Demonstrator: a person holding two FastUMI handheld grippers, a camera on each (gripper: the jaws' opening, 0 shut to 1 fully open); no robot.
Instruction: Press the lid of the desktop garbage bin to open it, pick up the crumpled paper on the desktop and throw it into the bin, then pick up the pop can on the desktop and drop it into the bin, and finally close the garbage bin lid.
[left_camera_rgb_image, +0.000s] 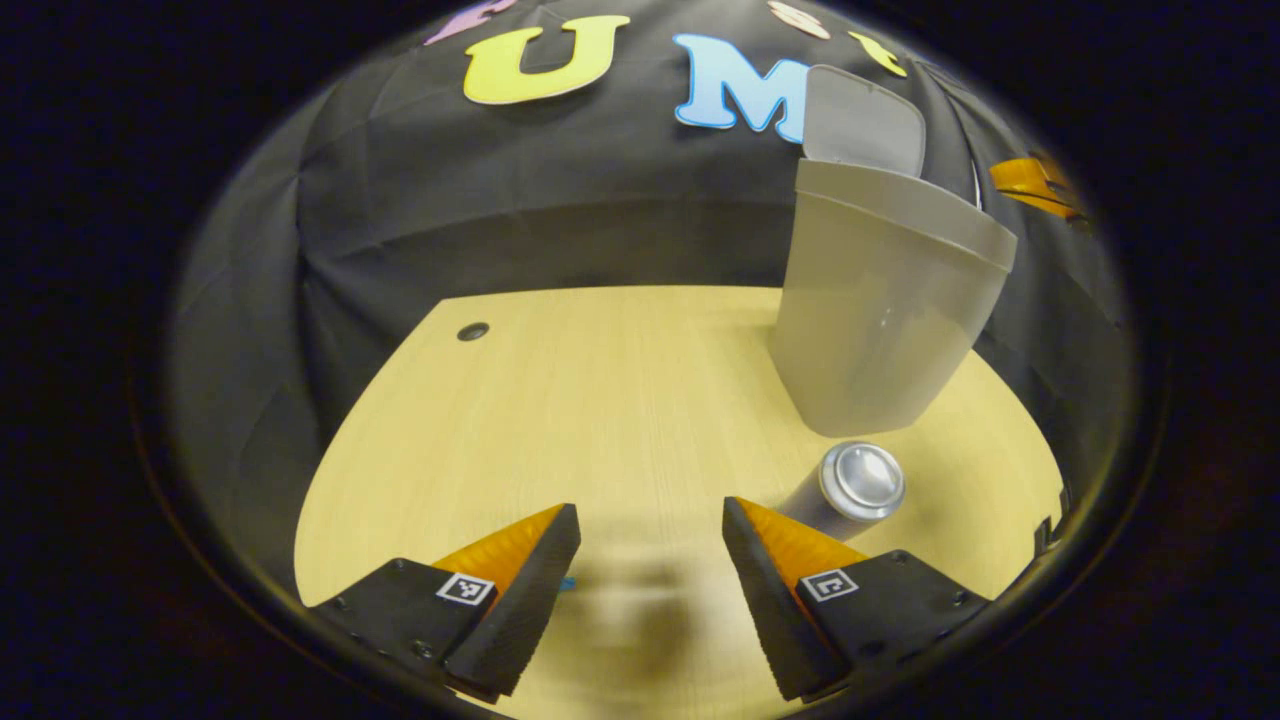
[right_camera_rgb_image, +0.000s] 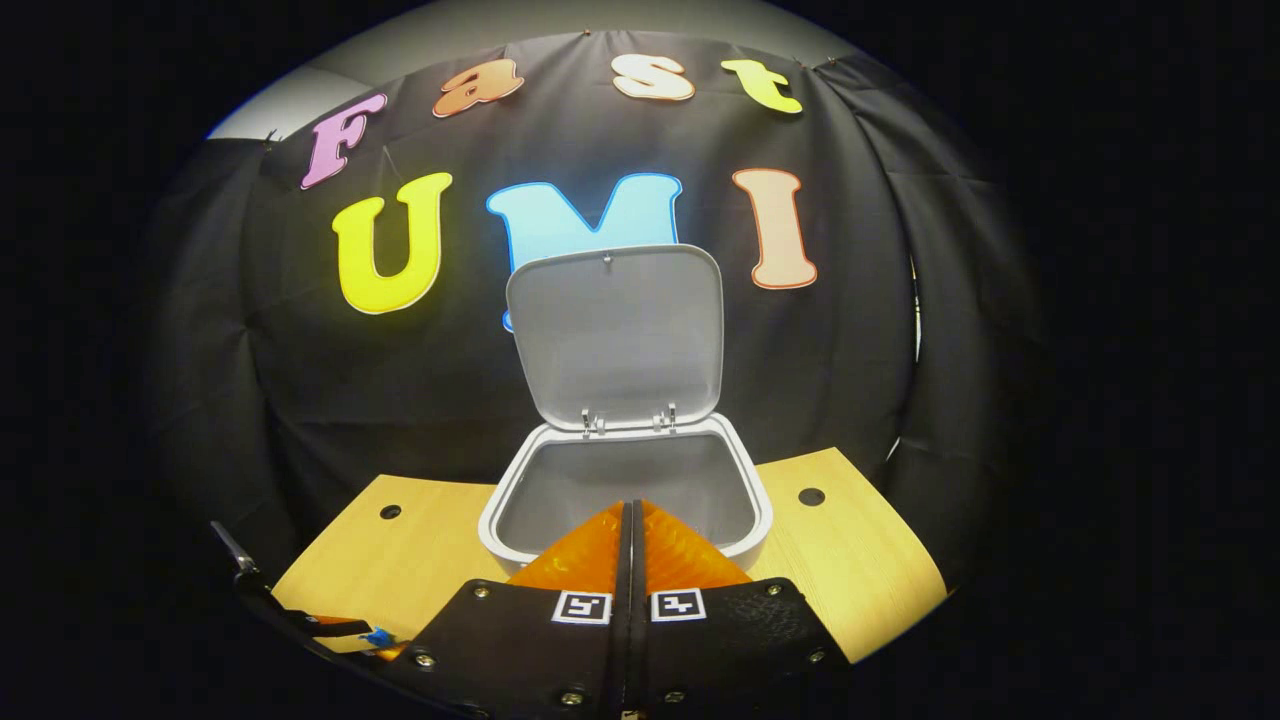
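Left hand-held gripper (left_camera_rgb_image: 650, 545): you are holding it low over the counter (left_camera_rgb_image: 600, 400), fingers spread wide and gripping nothing; the pop can (left_camera_rgb_image: 848, 492) is lying on its side just beside the right finger, at the foot of the garbage bin (left_camera_rgb_image: 880, 320). Right hand-held gripper (right_camera_rgb_image: 630, 545): you are poising it above the bin's open mouth, fingers pressed together, empty; the lid (right_camera_rgb_image: 615, 335) is standing upright; black cloth is backing the pale wood counter.

Pop can (left_camera_rgb_image: 850, 490) on desktop (left_camera_rgb_image: 600, 400), before bin (left_camera_rgb_image: 880, 310)
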